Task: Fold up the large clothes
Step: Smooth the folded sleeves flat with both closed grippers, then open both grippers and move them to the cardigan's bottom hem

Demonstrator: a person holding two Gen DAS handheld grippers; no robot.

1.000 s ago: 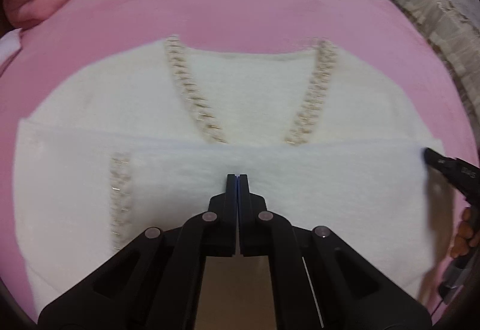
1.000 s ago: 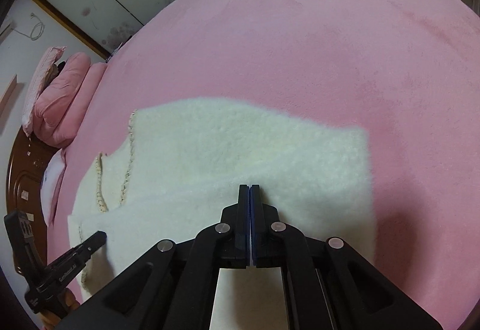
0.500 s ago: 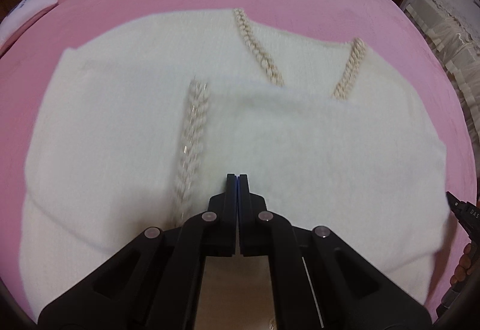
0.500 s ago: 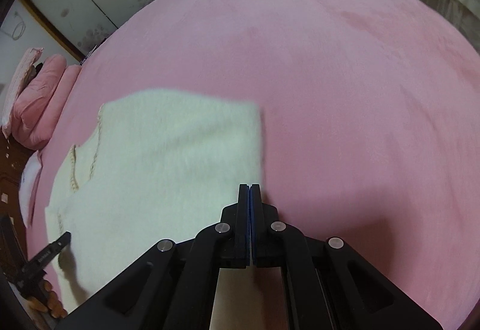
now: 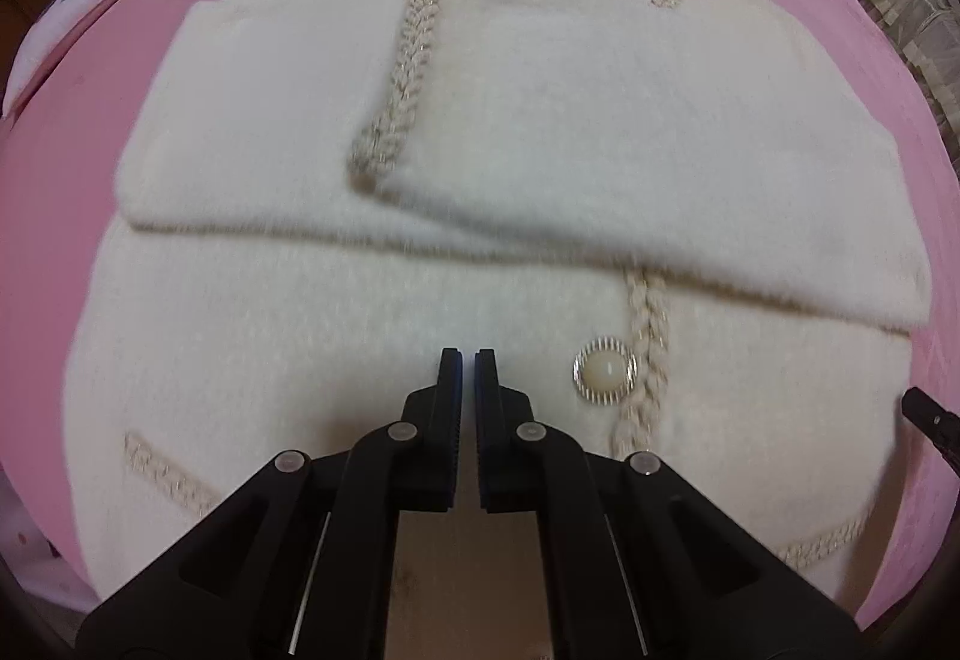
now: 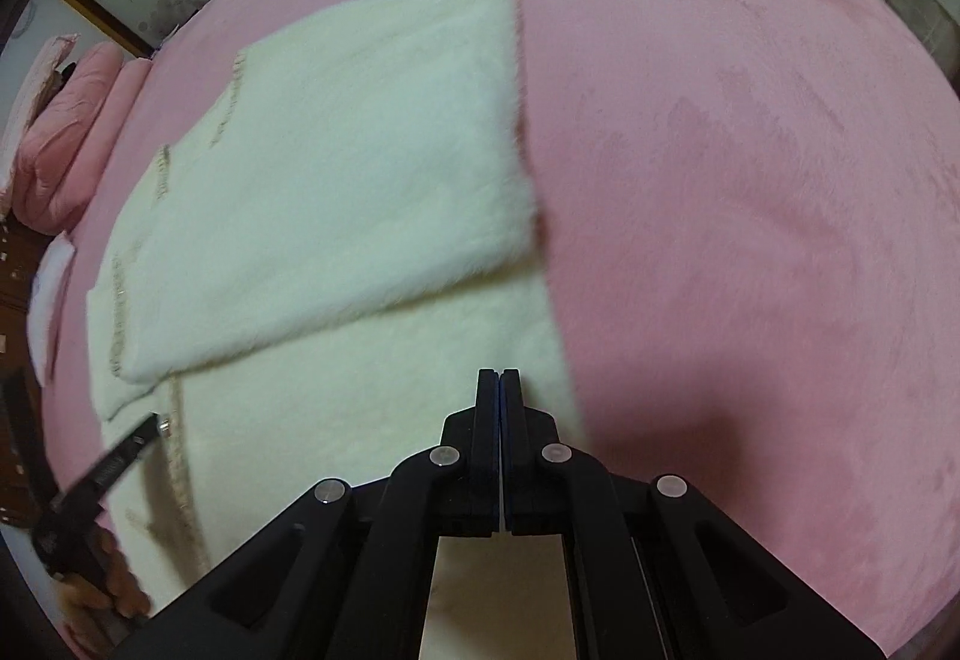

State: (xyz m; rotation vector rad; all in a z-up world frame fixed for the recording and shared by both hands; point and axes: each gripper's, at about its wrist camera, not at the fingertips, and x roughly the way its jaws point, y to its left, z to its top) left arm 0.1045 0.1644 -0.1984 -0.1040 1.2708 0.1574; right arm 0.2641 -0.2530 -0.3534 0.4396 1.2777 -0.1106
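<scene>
A white fluffy cardigan (image 5: 540,120) with braided beige trim and a large pearl button (image 5: 604,371) lies flat on a pink bed; both sleeves are folded across its chest. It also shows in the right wrist view (image 6: 336,180). My left gripper (image 5: 467,360) hovers over the lower front of the cardigan, jaws a small gap apart, holding nothing. My right gripper (image 6: 498,378) is shut and empty over the cardigan's right edge. Each gripper's tip shows at the edge of the other's view.
The pink bedspread (image 6: 750,180) stretches wide to the right of the cardigan. Pink pillows (image 6: 66,132) and a white item (image 5: 60,18) lie at the bed's far left. A lace-covered piece of furniture (image 5: 900,0) stands beyond the bed's right side.
Both grippers pulled back toward the cardigan's hem, so its buttoned lower front came into view. The left gripper's jaws opened slightly. The right stayed shut.
</scene>
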